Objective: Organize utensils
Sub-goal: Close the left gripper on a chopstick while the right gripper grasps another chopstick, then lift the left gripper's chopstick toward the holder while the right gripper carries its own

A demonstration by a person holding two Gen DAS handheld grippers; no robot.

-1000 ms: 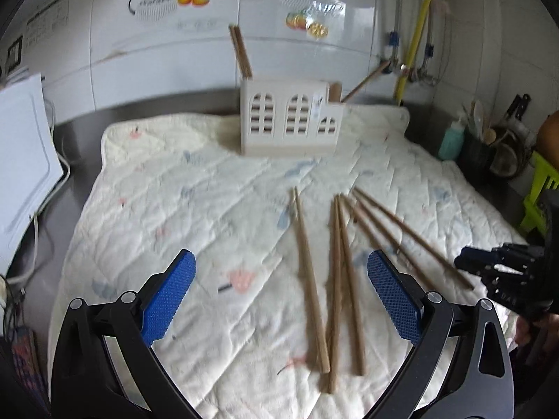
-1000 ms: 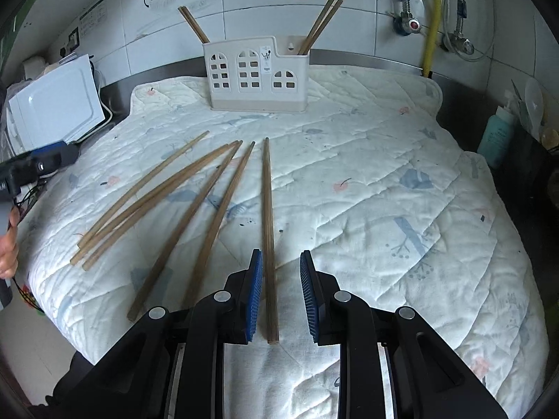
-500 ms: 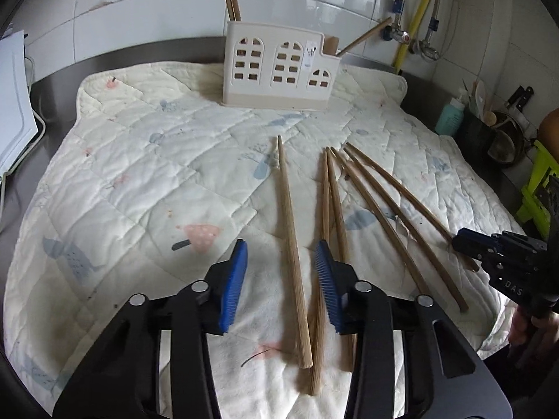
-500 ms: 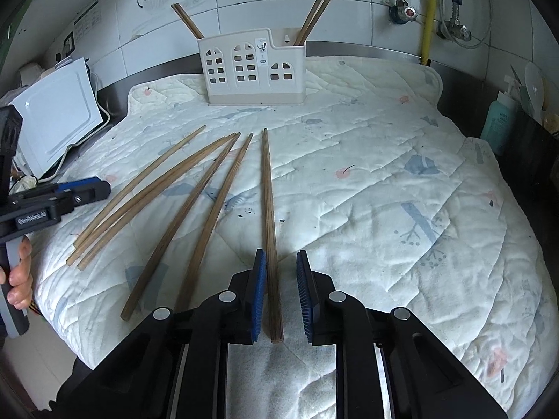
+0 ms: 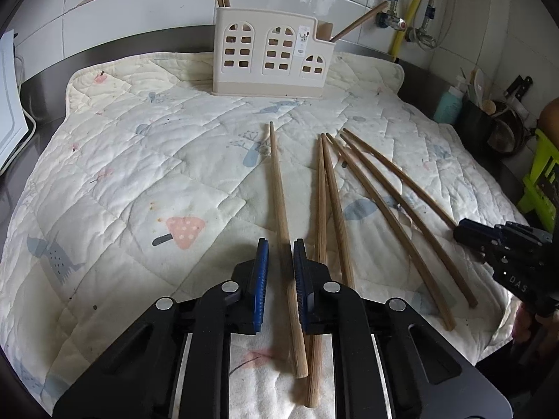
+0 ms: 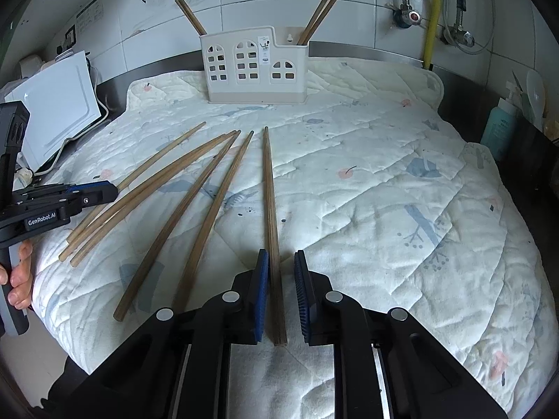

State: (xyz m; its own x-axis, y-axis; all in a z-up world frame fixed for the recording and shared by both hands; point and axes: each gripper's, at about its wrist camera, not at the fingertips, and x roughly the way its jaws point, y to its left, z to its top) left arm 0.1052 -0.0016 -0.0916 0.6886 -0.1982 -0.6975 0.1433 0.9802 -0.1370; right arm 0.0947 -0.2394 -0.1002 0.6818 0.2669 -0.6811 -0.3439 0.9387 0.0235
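**Both grippers down over separate chopsticks on the quilted mat**

Left gripper: its jaws had just been closing, with the leftmost chopstick between them. A gap showed on either side of the stick; the blue pads bracketed it near its thick end, not visibly pressing. Stick lay flat on the quilted mat, narrow tip pointing toward the white utensil holder.

Right gripper: jaws likewise had just drawn in around the rightmost chopstick. Left pad nearly against the wood, right pad standing clear. Stick flat on the mat, aimed at the holder.

Between those two sticks, five more chopsticks lay fanned on the mat, thin ends converging toward the holder; several touched or crossed.

The holder stood upright at the far edge of the mat, against the tiled wall. Chopsticks already stood in it: a pair leaning left in the left compartment, a pair leaning right in the right one.

A white cutting board sat off the mat's left side.
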